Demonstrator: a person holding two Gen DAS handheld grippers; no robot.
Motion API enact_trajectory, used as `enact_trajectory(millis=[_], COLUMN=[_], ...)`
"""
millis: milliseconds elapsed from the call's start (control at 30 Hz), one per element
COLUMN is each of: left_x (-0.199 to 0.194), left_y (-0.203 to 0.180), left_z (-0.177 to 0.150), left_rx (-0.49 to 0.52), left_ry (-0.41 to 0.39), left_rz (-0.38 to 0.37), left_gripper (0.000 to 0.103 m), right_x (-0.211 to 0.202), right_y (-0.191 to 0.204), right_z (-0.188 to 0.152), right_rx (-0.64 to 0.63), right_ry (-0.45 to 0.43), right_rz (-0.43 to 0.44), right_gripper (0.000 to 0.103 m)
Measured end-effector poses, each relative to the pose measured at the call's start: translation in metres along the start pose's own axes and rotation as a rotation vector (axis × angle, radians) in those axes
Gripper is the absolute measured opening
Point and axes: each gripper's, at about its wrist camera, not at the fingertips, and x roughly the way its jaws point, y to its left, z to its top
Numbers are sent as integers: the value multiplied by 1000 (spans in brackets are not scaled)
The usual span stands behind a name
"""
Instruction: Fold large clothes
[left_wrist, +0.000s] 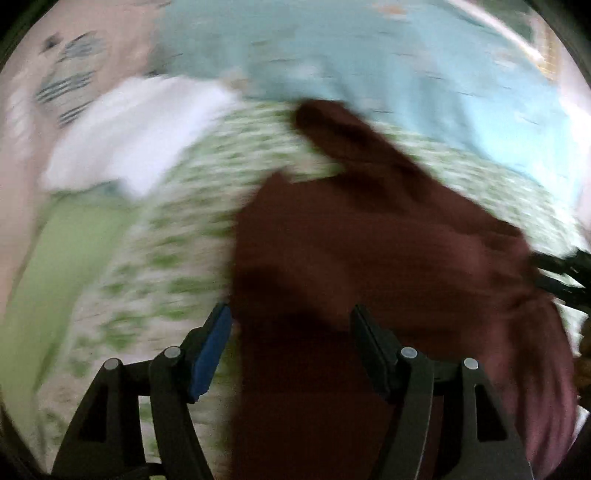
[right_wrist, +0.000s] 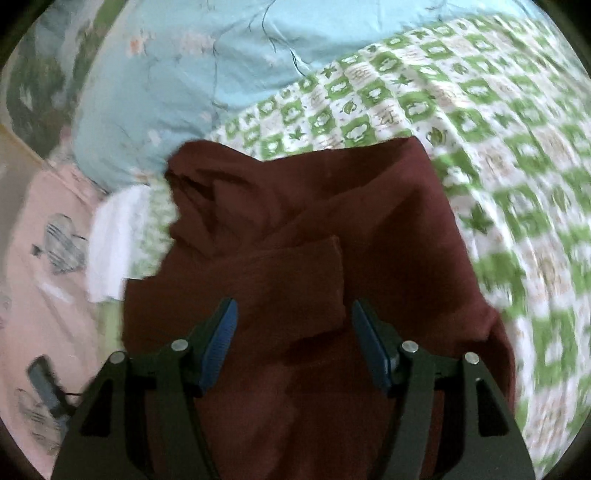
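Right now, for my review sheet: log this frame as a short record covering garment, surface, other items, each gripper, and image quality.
garment: dark red garment, partly folded, a flap lying across its middle
surface: green-and-white patterned sheet on a bed
other items: light blue quilt behind; white folded cloth beside the garment
left gripper: open, over the garment's edge, gripping nothing
right gripper: open, above the garment, gripping nothing
image quality: left wrist view heavily blurred; right wrist view clearer

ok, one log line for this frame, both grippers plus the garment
left gripper: open, empty | right gripper: open, empty | maroon garment: partly folded on green-patterned bedspread | left view blurred
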Motion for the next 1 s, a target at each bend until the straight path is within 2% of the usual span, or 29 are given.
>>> enact_trajectory(millis=[67, 133, 167, 200, 233, 267, 367, 400, 433, 467, 533, 600, 700, 800, 833, 900, 933, 1000], left_x=[15, 30, 37, 43, 50, 54, 63, 64, 65, 66, 66, 56, 48, 43, 38, 22, 15, 6], left_y=[24, 32, 31, 29, 26, 24, 19, 18, 18, 20, 17, 16, 26, 38, 41, 42, 39, 26], left_z=[0, -1, -1, 0, 0, 0, 5, 7, 7, 8, 8, 4, -2, -8, -9, -6, -1, 10], left_rx=[-60, -76, -66, -58, -49, -45, -48, -51, -60, -67, -56, -46, -62, -64, -69, -71, -68, -55], left_ry=[44, 85, 97, 102, 114, 124, 125, 117, 112, 112, 102, 78, 73, 113, 115, 95, 81, 57], left_rz=[12, -21, -31, -29, -26, -25, -12, -15, -20, -27, -45, -36, -28, -63, -77, -128, -166, -246], left_gripper=[67, 67, 67, 67, 64, 63, 53, 47, 43, 40, 20, 14, 14, 17, 16, 14, 12, 13], right_x=[21, 33, 36, 36, 25, 14, -32, -39, -39, -32, -12, -1, 1, -18, -29, -41, -41, -26], right_y=[-1, 1, 3, 4, 6, 8, 4, -2, -11, -22, -42, -47, -51, -38, -31, -16, -9, 6], right_z=[2, 4, 6, 8, 12, 15, 28, 32, 36, 38, 33, 26, 18, 13, 11, 9, 9, 9], right_rx=[-11, -19, -32, -23, -10, -23, -20, -10, 2, 19, 65, 62, 78, 41, 27, -10, -27, -58], right_ry=[56, 75, 89, 99, 69, 31, -118, -147, -148, -114, -32, 9, 23, -40, -77, -126, -121, -45], right_rz=[-36, -45, -55, -15, 47, 55, 44, 14, -16, -31, -18, -58, -94, -204, -193, -107, -58, 48], right_gripper=[66, 53, 22, 6, 6, 6, 6, 6, 6, 6, 6, 6, 9, 11, 11, 11, 11, 11])
